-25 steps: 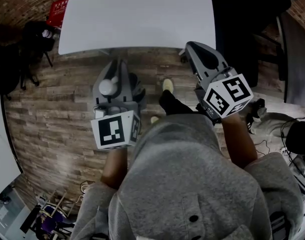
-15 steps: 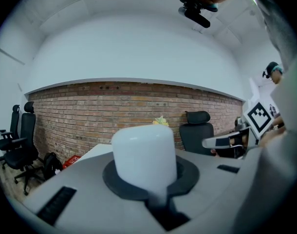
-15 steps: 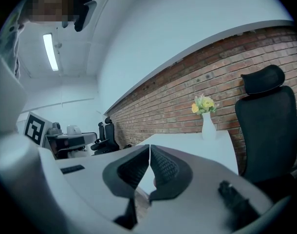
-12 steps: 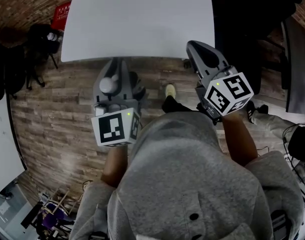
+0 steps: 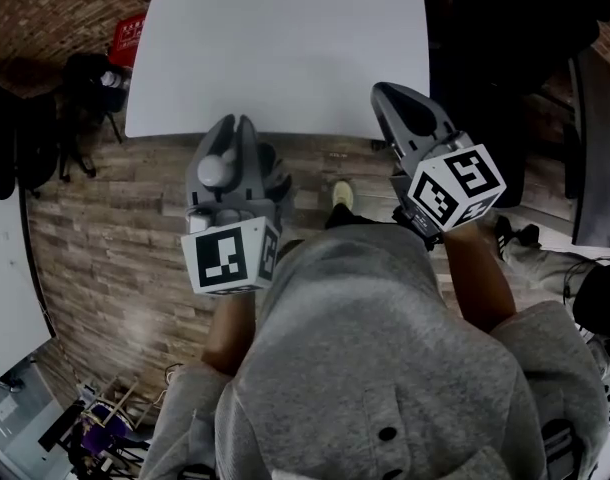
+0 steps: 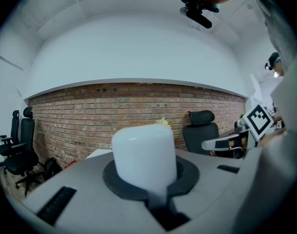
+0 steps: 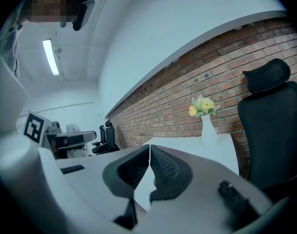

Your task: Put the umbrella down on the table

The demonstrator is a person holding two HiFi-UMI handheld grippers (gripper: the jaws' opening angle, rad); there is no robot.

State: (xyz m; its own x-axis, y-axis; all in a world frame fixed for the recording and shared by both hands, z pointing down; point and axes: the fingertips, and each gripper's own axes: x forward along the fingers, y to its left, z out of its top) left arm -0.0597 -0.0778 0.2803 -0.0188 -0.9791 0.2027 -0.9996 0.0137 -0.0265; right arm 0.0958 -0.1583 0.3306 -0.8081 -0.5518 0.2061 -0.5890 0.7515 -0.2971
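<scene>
1. The carrying step is in hand. The left gripper (image 5: 231, 128) is clenched on a white rounded stub (image 6: 143, 152), which I take to be the umbrella's end; the rest is hidden.
2. The right gripper (image 5: 385, 94) is pinched closed and empty.
3. Both sit short of the tabletop (image 5: 275, 48), over the floor.
4. Next, I'd say, comes reaching over the near edge, lowering, then letting go, well clear of the vase (image 7: 208, 129).

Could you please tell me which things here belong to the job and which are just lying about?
For the job: umbrella, white end showing, clamped in the left hand-held gripper; white table.
Just lying about: vase of flowers on that table; black office chair; red item beside the table.
</scene>
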